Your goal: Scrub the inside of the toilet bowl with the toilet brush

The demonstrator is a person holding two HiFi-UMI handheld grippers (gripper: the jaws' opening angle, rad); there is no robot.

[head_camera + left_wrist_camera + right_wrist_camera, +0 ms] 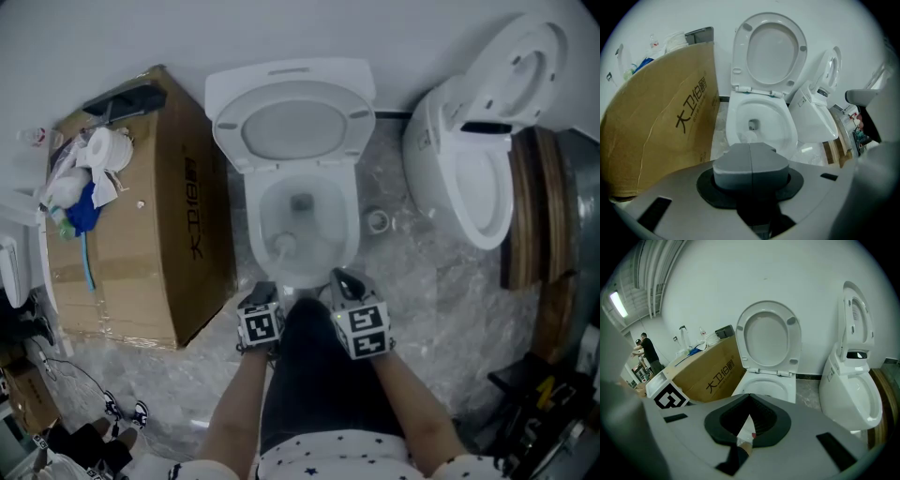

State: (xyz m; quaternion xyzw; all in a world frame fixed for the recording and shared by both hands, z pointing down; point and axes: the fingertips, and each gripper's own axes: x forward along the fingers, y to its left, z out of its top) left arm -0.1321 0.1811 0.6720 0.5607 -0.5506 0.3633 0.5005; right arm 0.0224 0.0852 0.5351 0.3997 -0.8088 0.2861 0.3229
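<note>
The toilet (349, 214) stands open, its seat and lid (292, 127) tipped up against the wall. The toilet brush (284, 246) shows only as a white head inside the bowl. It lies on the front-left slope, nearer the front rim than the drain (301, 202). Its shaft cannot be traced against the white porcelain, so its long axis and heading cannot be told.

Both grippers sit just in front of the toilet's front rim, aimed at the bowl. The left gripper (750, 154) has its grey jaws pressed together along a thin seam, and the brush head appears just past their tips. Whether they clamp the shaft cannot be seen. The right gripper (750, 401) has dark ribbed jaws meeting at the tips. A narrow white sliver shows in the wedge behind, and what it is cannot be told.

A cardboard box (141, 216) stands left of the toilet. A second toilet (469, 178) stands to the right.
</note>
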